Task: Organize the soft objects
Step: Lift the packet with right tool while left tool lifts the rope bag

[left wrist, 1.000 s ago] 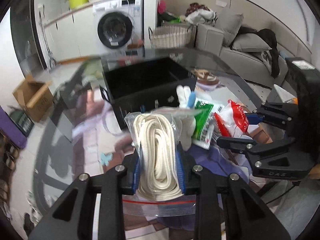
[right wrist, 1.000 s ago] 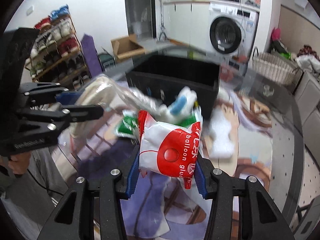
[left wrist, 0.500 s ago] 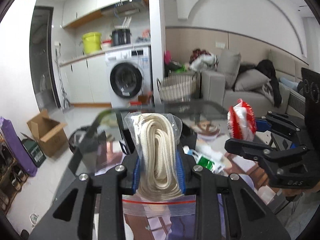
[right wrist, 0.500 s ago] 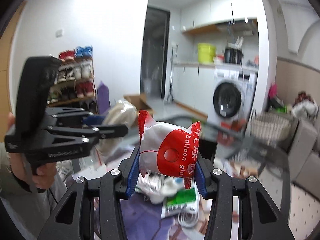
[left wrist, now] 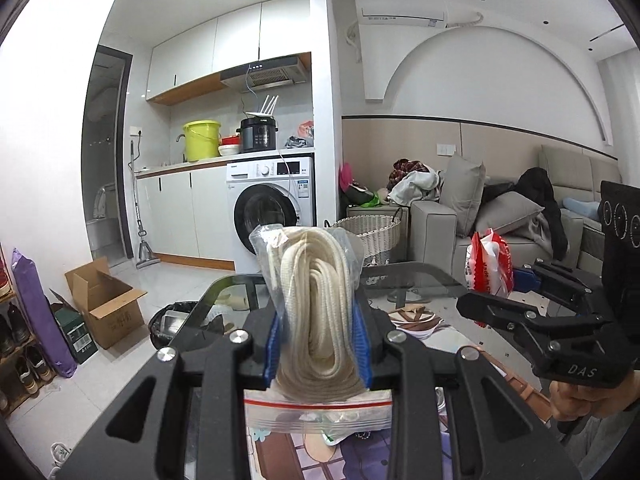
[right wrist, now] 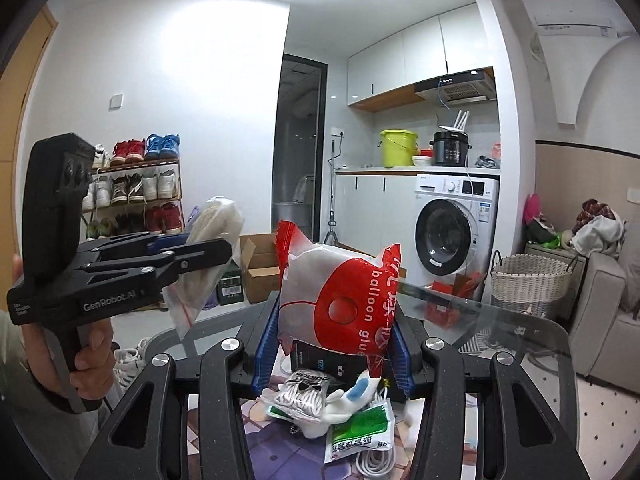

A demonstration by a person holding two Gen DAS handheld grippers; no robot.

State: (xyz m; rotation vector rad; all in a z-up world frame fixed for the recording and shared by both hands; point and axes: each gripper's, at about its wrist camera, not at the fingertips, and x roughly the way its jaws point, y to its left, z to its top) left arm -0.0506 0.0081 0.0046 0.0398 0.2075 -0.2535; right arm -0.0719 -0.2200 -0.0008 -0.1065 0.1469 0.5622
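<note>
Lived-in home, washing machine [left wrist: 267, 216], sofa [left wrist: 516, 224], shoe rack [right wrist: 132, 188]

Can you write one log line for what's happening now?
left gripper: shut on rope bag | right gripper: shut on balloon glue packet | both lifted

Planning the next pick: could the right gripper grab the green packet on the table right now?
Probably not: the right gripper is shut on the balloon glue packet, raised above the green packet.
</note>
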